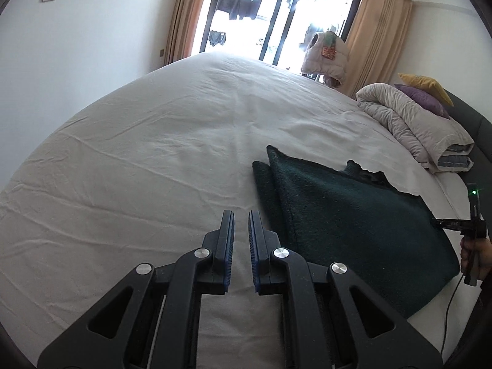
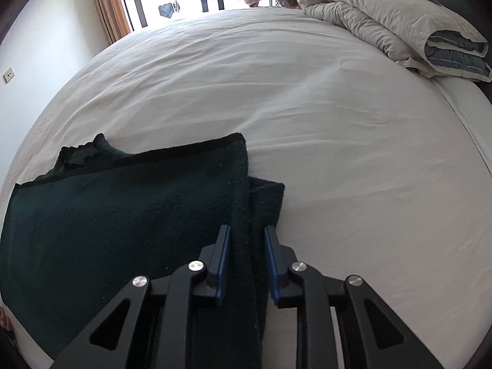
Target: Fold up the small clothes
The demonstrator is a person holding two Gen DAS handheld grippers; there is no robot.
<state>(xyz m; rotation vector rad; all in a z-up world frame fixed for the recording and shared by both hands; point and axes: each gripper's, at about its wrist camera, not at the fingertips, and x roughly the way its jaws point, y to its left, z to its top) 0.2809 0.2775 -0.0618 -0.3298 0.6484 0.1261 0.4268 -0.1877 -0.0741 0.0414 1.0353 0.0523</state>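
Two grippers are working over a white bed sheet [image 1: 153, 153]. Nearest the left wrist camera, the left gripper [image 1: 241, 215] is hovering over bare sheet with its blue-padded jaws drawn nearly together and nothing between them. Just to its right, the dark green garment [image 1: 353, 224] is lying folded on the sheet, a second layer showing along its left edge.

From the right wrist camera, the right gripper [image 2: 247, 230] is standing over the garment's [image 2: 123, 215] folded right edge, with a thick band of layered cloth running between its jaws. Whether the pads are actually pressing on the cloth cannot be told from this angle; a narrow gap appears to be showing on each side. At the right margin of the left wrist view, a hand [image 1: 475, 255] is gripping the right tool's handle, with a green light glowing above it.

Farther back, a rolled duvet [image 2: 384, 18] is resting at the bed's right side, with a purple pillow [image 1: 421, 100] and a yellow pillow [image 1: 427, 84] behind it. Beyond the bed, tan curtains [image 1: 187, 15] are framing a bright glass door [image 1: 276, 9], with laundry hanging outside.
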